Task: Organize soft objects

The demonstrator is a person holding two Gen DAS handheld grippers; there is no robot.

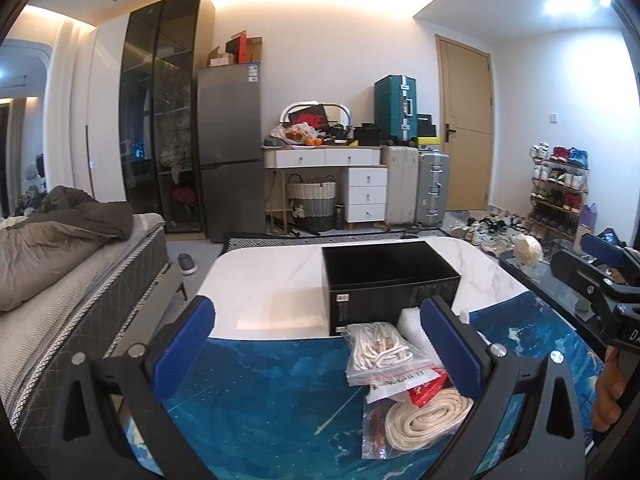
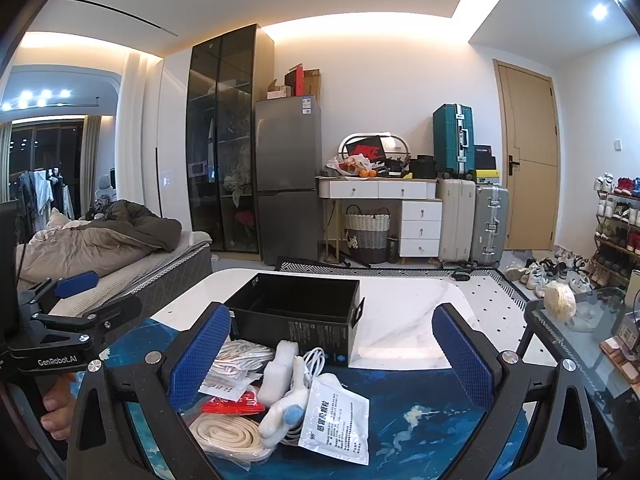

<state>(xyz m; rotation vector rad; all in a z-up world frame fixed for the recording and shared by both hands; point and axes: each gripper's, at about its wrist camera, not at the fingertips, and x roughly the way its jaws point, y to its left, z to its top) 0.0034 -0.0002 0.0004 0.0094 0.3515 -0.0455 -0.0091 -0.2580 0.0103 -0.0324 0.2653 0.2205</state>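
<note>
**A:** Which step are you on?

**B:** The start, I'd judge. My left gripper point(image 1: 324, 344) and right gripper point(image 2: 332, 344) both hang spread wide, holding nothing. The black box point(image 1: 390, 280) looks empty; the soft things lie heaped just in front of it.

**A:** Next?

**B:** Probably closing on the bagged rope point(image 1: 378, 350) nearest the box.

**A:** Do the views differ?

**B:** Only my right view shows the white sachet point(image 2: 340, 420) and charger cable point(image 2: 314, 362).

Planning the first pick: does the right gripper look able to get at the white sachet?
Probably yes: the right gripper is open, and the white sachet lies on top of the pile between its fingers, uncovered.
</note>
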